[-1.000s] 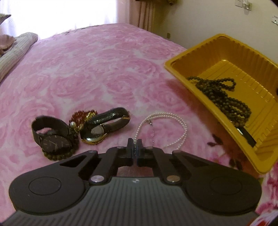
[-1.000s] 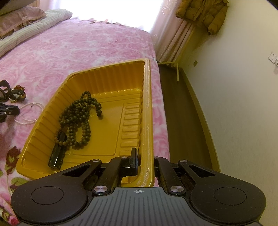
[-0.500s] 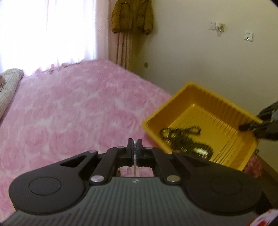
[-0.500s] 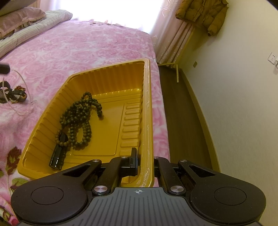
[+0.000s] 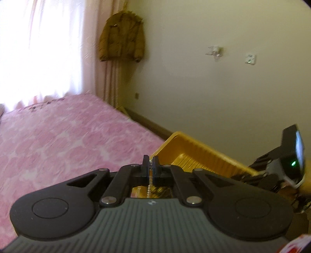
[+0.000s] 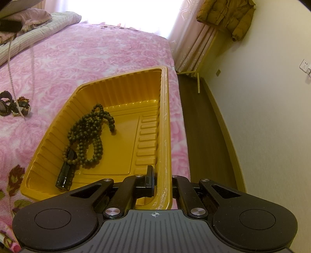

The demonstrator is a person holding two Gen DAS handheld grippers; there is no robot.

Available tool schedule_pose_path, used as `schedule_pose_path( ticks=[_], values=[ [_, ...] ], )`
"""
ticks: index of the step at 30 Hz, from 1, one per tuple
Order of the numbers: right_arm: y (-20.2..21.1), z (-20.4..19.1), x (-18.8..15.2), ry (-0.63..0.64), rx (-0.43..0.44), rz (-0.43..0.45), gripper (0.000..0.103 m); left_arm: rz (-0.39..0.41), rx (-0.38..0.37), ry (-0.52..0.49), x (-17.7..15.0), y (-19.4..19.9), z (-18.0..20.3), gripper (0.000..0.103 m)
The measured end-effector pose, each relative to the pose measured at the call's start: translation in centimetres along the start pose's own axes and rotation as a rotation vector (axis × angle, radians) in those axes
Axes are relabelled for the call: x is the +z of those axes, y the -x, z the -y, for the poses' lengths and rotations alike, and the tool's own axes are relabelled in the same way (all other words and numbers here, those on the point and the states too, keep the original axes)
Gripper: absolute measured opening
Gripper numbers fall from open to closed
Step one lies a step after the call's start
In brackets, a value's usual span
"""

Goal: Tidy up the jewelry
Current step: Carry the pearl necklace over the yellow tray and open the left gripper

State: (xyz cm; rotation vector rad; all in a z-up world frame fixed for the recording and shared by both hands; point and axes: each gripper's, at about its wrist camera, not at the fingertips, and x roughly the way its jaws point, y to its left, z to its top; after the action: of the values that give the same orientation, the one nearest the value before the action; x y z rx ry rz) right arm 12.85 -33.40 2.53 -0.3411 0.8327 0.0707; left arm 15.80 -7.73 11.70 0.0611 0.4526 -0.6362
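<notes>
My left gripper [image 5: 150, 161] is shut on a thin pearl necklace [image 5: 149, 187], whose strand drops from between the pads. In the right wrist view the pearl necklace [image 6: 32, 64] hangs in a long loop high over the bed, its low end above a pile of watches and a bracelet [image 6: 11, 106]. My right gripper [image 6: 161, 173] is shut on the right rim of the yellow tray [image 6: 124, 81]; its right finger is hidden behind the rim. A dark bead necklace [image 6: 91, 132] lies inside the tray. The tray [image 5: 194, 144] sits just ahead of the left gripper.
The pink floral bedspread [image 6: 97, 54] carries everything. Folded blankets and a pillow [image 6: 38, 19] lie at the far left. A brown jacket [image 6: 225, 15] hangs by the curtain. A strip of dark floor [image 6: 200, 126] runs between the bed and the wall.
My left gripper has risen well off the bed with the pearl necklace, which now hangs free, and has swung toward the tray. The right gripper and tray have not moved.
</notes>
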Motion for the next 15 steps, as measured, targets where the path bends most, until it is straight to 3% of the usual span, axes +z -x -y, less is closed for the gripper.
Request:
schedule_pose_path(
  ticks=[8, 15],
  values=[
    [0.2, 0.0, 0.2, -0.003, 0.002, 0.001, 0.003, 0.061, -0.126, -0.01, 3.4, -0.3, 3.1, 0.002],
    [0.4, 0.1, 0.2, -0.005, 0.005, 0.005, 0.003, 0.009, -0.208, -0.028, 3.1, -2.3, 5.4, 0.002]
  ],
)
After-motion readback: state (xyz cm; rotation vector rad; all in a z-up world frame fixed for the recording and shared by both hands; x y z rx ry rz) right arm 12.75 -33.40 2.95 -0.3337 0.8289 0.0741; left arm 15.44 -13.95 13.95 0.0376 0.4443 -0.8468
